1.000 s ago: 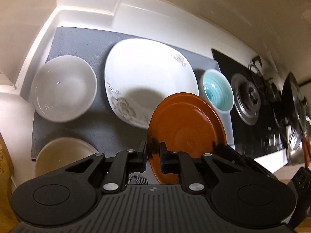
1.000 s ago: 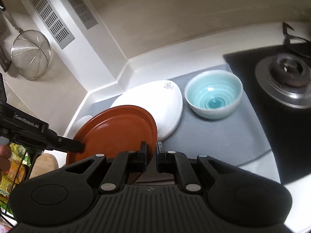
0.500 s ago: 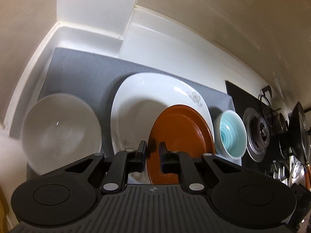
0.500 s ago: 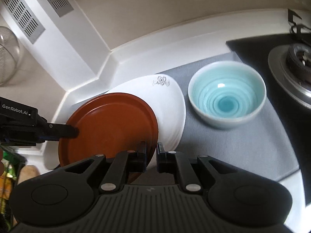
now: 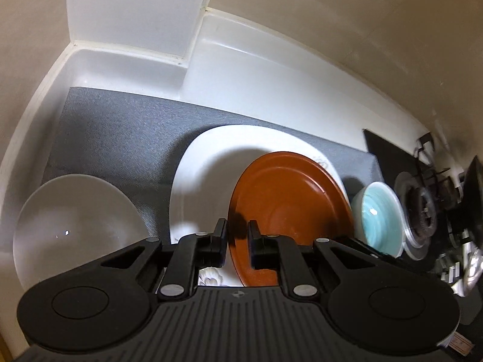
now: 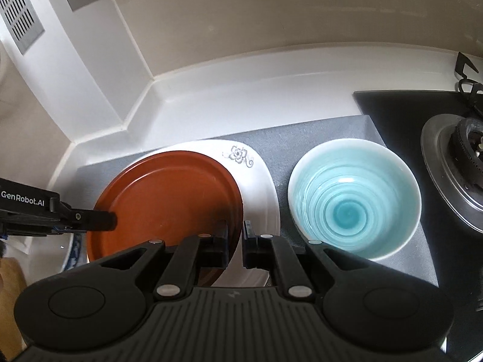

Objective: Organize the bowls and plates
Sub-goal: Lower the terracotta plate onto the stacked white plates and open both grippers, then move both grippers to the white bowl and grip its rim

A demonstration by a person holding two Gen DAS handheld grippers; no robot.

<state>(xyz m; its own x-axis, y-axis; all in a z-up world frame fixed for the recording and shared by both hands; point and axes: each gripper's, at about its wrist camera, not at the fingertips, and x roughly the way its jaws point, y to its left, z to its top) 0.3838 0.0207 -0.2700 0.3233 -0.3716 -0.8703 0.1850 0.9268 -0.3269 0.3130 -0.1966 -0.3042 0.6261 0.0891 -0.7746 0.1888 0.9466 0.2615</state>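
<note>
Left wrist view: left claw (image 5: 237,238) clamped on brown plate (image 5: 286,202) rim, plate over white platter (image 5: 208,166); grey bowl (image 5: 75,226) at 9 o'clock, slightly blurred.
Right wrist view: right claw (image 6: 235,241) pinching same plate's rim at 5 o'clock; teal bowl (image 6: 353,199) at 3 o'clock on grey mat (image 6: 302,138).

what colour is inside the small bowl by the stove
Pale turquoise with concentric rings, white rim; the small bowl shows best in the right wrist view.

Left wrist view: rides the left gripper (image 5: 237,242), looking steeply down, close over the grey mat (image 5: 120,138) toward the counter's corner.
Right wrist view: rides the right gripper (image 6: 235,242), tilted down toward the back wall.
Shared by the 2 views: brown plate (image 5: 286,199) (image 6: 169,199), white plate (image 5: 205,163) (image 6: 259,187), blue bowl (image 5: 377,214) (image 6: 353,199), burner (image 5: 422,214) (image 6: 455,169).
</note>
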